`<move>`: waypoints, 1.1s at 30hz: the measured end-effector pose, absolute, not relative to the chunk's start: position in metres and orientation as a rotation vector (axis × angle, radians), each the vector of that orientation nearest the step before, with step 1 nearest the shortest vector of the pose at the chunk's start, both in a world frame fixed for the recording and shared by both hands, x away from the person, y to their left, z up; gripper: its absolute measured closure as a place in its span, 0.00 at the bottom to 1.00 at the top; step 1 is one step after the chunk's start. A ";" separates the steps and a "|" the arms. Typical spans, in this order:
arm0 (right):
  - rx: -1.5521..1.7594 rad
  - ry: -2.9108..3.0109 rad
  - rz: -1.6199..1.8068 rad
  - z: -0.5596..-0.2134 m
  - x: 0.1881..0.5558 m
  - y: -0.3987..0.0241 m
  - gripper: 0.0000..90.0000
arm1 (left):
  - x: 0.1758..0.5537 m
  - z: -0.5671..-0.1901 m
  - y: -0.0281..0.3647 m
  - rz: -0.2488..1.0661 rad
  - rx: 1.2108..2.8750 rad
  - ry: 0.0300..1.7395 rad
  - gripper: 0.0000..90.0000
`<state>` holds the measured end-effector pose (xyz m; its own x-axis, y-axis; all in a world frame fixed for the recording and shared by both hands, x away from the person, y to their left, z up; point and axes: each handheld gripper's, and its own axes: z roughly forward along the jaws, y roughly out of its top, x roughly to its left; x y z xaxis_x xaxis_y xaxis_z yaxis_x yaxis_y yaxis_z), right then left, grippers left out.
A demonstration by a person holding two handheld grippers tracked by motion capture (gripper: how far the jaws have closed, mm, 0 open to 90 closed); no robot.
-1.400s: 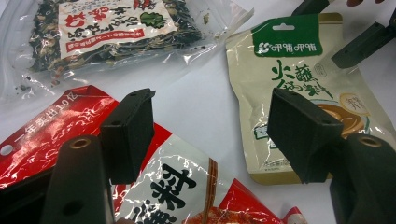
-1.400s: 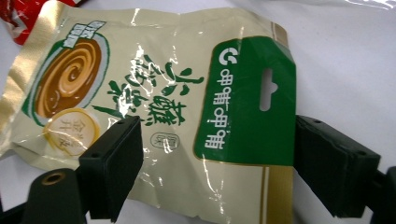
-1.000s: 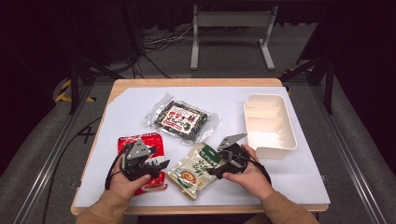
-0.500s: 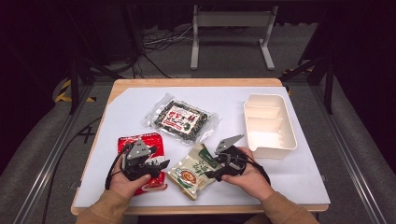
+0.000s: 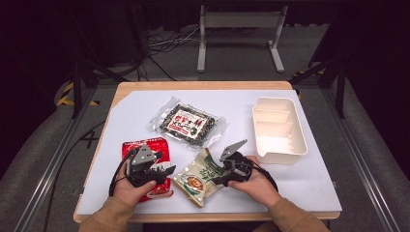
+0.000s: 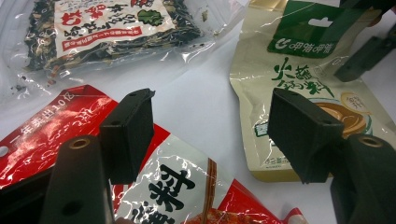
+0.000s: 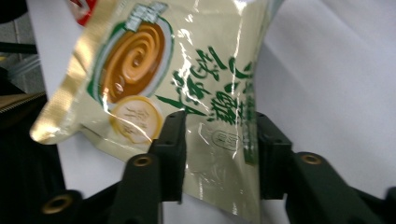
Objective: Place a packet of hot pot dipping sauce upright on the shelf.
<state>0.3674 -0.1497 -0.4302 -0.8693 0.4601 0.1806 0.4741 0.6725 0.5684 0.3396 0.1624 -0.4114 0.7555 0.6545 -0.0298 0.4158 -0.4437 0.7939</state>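
White tray (image 5: 279, 155) sits empty beyond the right gripper (image 5: 223, 170), likely the packets' destination. Beige pouch (image 7: 187, 84) lies between that gripper's jaws, which have just been closing and now pinch its edge, ready to lift. Left gripper (image 6: 210, 135), released, hovers over the red packet (image 6: 56, 126).

Low in the frame, the left gripper (image 5: 162, 172) rests with jaws spread wide; the right gripper (image 5: 218, 170) has just been closing, jaws pinching.
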 end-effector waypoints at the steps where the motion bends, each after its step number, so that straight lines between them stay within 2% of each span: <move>1: -0.802 -2.859 -0.981 -0.431 0.368 -0.150 0.75 | 0.340 -0.412 0.162 0.359 2.105 0.793 0.35; 6: -0.814 -2.910 -0.964 -0.431 0.371 -0.151 0.94 | 0.340 -0.413 0.162 0.357 2.101 0.803 0.35; 9: -0.819 -2.922 -0.948 -0.430 0.369 -0.149 0.97 | 0.340 -0.413 0.162 0.356 2.099 0.807 0.35; 23: -0.810 -2.928 -0.968 -0.426 0.369 -0.150 0.99 | 0.340 -0.413 0.164 0.356 2.091 0.814 0.35; 33: -0.802 -2.886 -1.012 -0.403 0.364 -0.154 0.99 | 0.341 -0.412 0.166 0.360 2.082 0.829 0.35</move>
